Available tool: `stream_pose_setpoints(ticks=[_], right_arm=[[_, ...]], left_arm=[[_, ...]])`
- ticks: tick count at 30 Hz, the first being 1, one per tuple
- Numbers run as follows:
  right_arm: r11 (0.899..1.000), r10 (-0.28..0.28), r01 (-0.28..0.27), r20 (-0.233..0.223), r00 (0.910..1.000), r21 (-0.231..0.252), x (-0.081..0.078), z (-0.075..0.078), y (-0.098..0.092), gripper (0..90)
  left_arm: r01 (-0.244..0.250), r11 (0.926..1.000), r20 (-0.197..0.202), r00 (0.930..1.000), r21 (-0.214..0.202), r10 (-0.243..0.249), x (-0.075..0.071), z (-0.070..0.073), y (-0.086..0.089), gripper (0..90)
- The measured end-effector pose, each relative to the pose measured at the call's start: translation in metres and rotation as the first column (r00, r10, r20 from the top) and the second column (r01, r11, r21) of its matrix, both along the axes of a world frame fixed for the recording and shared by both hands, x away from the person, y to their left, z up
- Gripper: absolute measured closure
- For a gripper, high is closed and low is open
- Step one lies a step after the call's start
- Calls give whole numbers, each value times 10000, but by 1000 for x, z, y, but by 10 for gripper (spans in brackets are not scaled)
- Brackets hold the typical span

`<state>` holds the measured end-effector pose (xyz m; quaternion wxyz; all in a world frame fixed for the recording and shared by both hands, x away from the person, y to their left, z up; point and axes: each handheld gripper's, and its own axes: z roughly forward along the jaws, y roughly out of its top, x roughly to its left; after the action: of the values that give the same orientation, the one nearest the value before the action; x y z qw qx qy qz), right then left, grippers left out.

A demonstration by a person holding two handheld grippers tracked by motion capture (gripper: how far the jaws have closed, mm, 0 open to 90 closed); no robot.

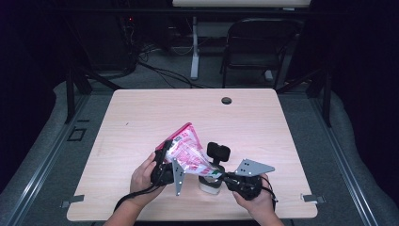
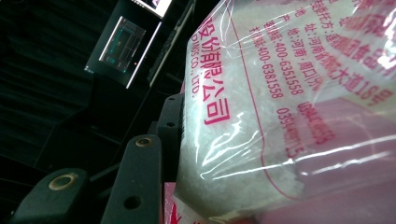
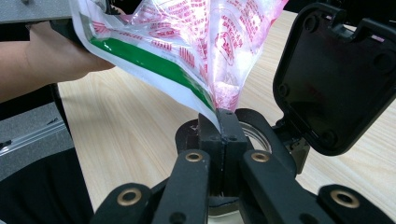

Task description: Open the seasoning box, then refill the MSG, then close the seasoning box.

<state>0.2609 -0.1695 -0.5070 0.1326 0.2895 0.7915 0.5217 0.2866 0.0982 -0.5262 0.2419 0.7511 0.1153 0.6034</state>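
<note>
A clear plastic bag (image 1: 188,148) with pink print and white granules is held tilted above the table. My left gripper (image 1: 163,157) is shut on its upper body; in the left gripper view the bag (image 2: 280,116) presses against one black finger (image 2: 169,126). My right gripper (image 3: 223,122) is shut on the bag's lower corner (image 3: 210,100), pinching its green-striped edge. That corner hangs right over the mouth of a small jar (image 3: 258,134) whose black flip lid (image 3: 336,74) stands open. From above, the jar (image 1: 209,184) sits by the right gripper (image 1: 218,175).
The light wooden table (image 1: 141,117) has a cable hole (image 1: 227,100) near its far edge. A folding chair (image 1: 259,42) and a desk leg stand beyond it on the floor. The hand holding the left gripper (image 3: 56,56) is at the left of the right gripper view.
</note>
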Motion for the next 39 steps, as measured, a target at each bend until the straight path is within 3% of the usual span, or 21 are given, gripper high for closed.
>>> stream_pose_setpoints(ticks=[39], right_arm=[[10000,37,-38,-75,10000,-60,0,-1,-1,900]], left_arm=[[-56,9996,386,9992,286,45,-3,1,-1,638]])
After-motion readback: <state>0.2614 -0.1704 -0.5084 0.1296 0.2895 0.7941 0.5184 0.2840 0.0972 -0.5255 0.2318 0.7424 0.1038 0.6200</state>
